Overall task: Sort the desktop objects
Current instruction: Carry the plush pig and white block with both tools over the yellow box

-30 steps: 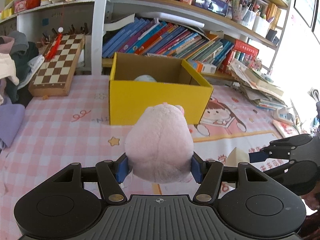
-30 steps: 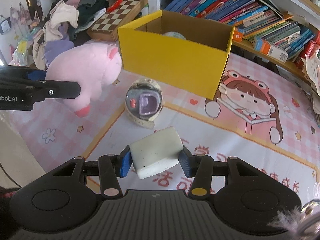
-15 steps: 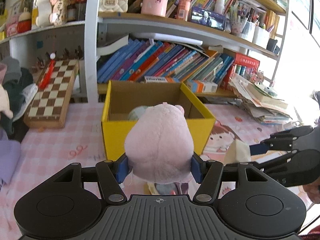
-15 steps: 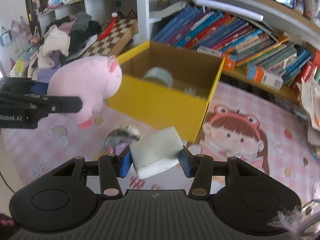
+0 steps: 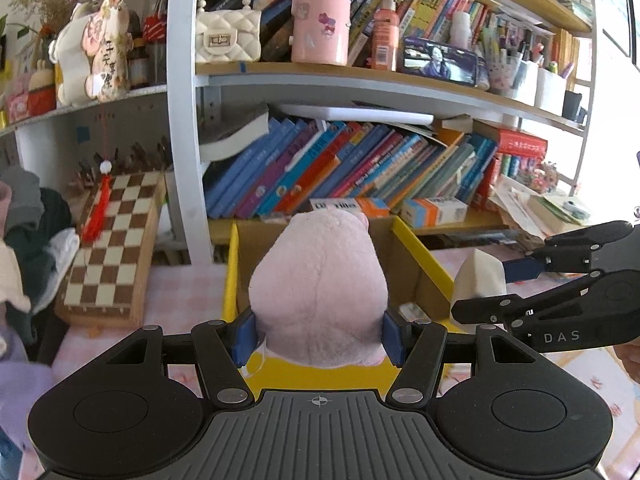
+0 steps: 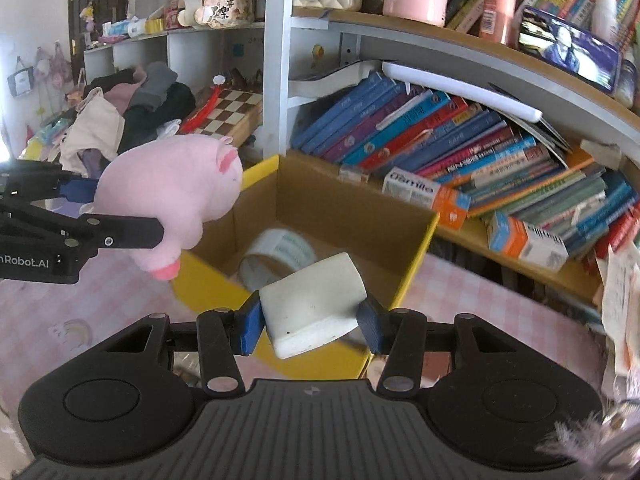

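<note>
My left gripper (image 5: 318,338) is shut on a pink plush pig (image 5: 318,292) and holds it in the air over the near left part of the yellow cardboard box (image 5: 416,256). The pig also shows in the right wrist view (image 6: 172,196). My right gripper (image 6: 312,320) is shut on a white rectangular block (image 6: 314,306), held above the box's near wall (image 6: 216,288). The block also shows in the left wrist view (image 5: 478,278). A roll of tape (image 6: 276,256) lies inside the box.
A bookshelf with leaning books (image 5: 340,172) stands right behind the box. A chessboard (image 5: 116,240) and a pile of clothes (image 6: 128,120) lie to the left. A small orange and white carton (image 6: 528,240) sits on the low shelf. A pink checked cloth (image 6: 480,304) covers the table.
Both grippers have risen and moved forward toward the box with their loads. The pig and the block now hang over the box instead of in front of it.
</note>
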`<control>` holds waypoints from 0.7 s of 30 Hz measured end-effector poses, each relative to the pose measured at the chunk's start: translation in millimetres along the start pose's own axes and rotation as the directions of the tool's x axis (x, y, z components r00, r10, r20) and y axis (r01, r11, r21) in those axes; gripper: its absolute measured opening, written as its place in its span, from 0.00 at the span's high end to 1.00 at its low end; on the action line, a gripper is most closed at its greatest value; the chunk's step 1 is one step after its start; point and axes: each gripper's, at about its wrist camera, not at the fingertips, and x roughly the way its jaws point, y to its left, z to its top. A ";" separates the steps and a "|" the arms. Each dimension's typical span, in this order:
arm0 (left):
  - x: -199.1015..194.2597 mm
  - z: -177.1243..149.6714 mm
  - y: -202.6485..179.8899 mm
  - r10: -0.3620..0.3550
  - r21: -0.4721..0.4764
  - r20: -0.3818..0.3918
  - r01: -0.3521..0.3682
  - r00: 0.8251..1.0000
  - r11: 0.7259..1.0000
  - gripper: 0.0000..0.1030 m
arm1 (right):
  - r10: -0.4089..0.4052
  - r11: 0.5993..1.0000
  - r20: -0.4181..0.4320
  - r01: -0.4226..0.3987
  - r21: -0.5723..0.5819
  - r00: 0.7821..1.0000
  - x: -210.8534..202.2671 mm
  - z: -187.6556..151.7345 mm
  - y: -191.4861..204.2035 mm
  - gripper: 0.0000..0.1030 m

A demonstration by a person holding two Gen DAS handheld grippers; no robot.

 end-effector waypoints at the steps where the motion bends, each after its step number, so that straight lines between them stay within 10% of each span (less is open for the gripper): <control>1: 5.2 3.8 1.3 0.007 0.004 0.000 -0.007 1.000 1.000 0.41 | 0.001 1.000 0.001 -0.001 -0.007 1.000 4.6 3.7 -1.9 0.55; 21: 134.5 37.6 24.5 0.072 0.075 -0.165 -0.060 0.984 0.995 0.41 | 0.075 0.974 -0.170 -0.109 -0.201 0.983 122.3 31.1 -8.6 0.55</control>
